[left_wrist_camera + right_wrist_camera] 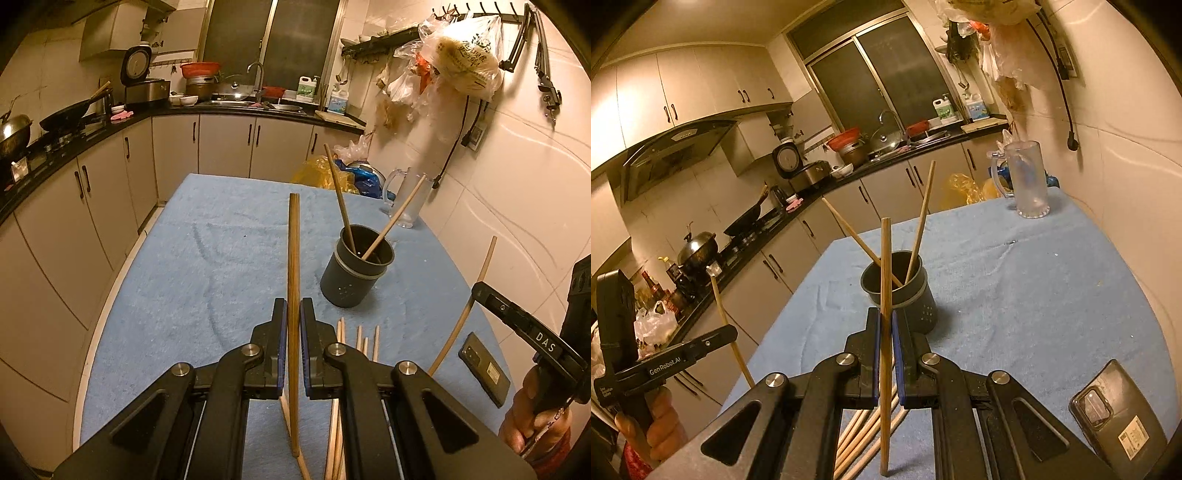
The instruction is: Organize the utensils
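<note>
A dark grey utensil cup stands on the blue cloth and holds two wooden chopsticks leaning apart. My left gripper is shut on one chopstick, held upright above the table, left of the cup. My right gripper is shut on another chopstick, just in front of the cup. Several loose chopsticks lie on the cloth below both grippers. The right gripper with its chopstick shows at the right of the left wrist view; the left gripper shows at the left of the right wrist view.
A clear plastic pitcher stands at the table's far right. A black phone lies near the right edge. Plastic bags sit past the far edge. Kitchen counters run along the left; a tiled wall is close on the right.
</note>
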`<action>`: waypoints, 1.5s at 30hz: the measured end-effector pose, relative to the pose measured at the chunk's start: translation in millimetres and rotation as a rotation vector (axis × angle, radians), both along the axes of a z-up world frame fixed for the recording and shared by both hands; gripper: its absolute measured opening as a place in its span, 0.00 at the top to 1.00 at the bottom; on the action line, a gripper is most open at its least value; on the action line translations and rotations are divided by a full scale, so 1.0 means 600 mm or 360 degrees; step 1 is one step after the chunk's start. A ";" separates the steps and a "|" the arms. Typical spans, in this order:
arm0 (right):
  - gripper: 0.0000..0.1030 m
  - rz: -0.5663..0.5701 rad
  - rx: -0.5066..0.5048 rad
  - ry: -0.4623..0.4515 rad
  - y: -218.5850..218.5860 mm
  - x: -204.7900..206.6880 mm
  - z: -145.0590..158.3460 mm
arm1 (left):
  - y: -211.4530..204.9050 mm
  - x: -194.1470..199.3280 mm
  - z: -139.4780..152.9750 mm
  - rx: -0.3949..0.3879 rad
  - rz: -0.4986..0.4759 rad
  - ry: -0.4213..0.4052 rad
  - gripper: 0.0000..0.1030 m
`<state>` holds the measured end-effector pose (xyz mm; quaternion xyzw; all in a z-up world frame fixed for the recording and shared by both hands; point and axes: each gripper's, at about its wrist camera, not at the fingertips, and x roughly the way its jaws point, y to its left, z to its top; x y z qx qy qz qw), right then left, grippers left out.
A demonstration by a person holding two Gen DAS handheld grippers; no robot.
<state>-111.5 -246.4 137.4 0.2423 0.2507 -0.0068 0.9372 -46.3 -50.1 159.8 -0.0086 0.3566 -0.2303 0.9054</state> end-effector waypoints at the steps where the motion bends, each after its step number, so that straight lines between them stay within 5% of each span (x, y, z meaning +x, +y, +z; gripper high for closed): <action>1: 0.93 0.0000 0.0000 -0.0002 0.000 0.000 0.001 | 0.001 0.000 0.001 0.0000 0.0001 -0.0002 0.94; 45: 0.93 -0.0079 0.0005 -0.0078 -0.004 -0.020 0.034 | -0.007 -0.006 0.020 -0.0016 -0.0026 -0.0038 0.94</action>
